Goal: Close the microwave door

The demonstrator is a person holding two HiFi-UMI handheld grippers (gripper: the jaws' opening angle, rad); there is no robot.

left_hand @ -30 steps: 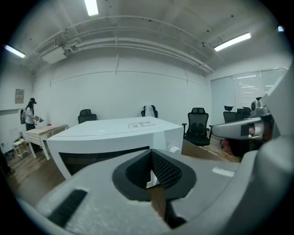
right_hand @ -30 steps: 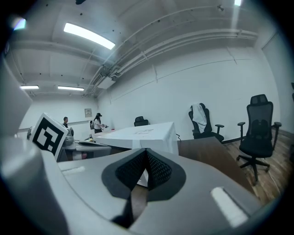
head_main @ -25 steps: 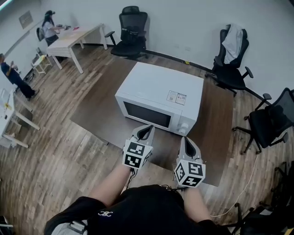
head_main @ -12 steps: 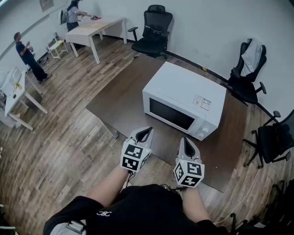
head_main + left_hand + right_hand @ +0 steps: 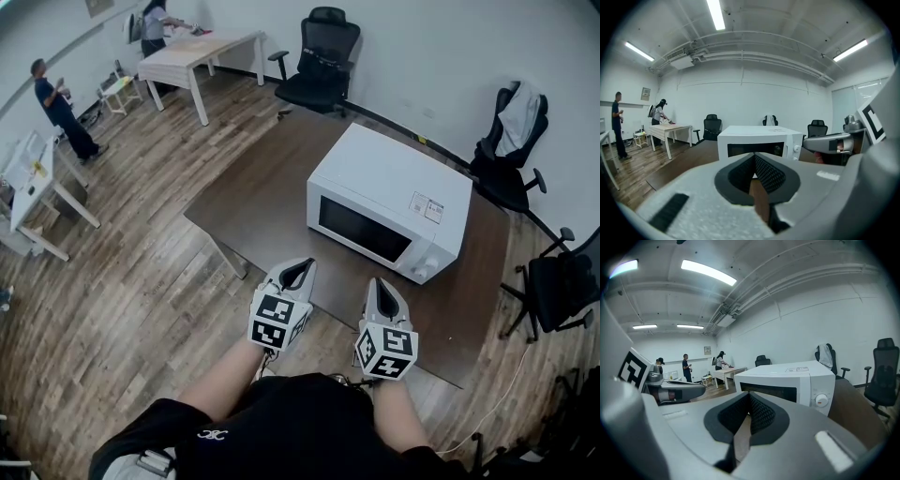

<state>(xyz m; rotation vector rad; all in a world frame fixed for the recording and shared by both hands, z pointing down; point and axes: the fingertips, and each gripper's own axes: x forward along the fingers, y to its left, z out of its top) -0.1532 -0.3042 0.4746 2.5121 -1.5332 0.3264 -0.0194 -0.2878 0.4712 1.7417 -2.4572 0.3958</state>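
The white microwave [image 5: 389, 211] stands on a dark brown table [image 5: 253, 206], its dark-windowed door flush with the front. My left gripper [image 5: 300, 269] and right gripper [image 5: 380, 289] hang side by side over the table's near edge, a short way in front of the microwave and touching nothing. Both are shut and hold nothing. In the left gripper view the microwave [image 5: 759, 143] faces me beyond the closed left gripper [image 5: 754, 157]. From the right gripper view, the microwave [image 5: 790, 380] with its dial sits just past the closed right gripper [image 5: 750, 399].
Black office chairs [image 5: 323, 52] stand along the far wall and at the right [image 5: 553, 281]. A white desk [image 5: 192, 52] and two people [image 5: 56, 103] are at the far left. A cable [image 5: 506, 384] lies on the wooden floor at the right.
In the head view the microwave has shifted right and now lies farther from both grippers, which were close to its front a second ago. Both grippers stay shut.
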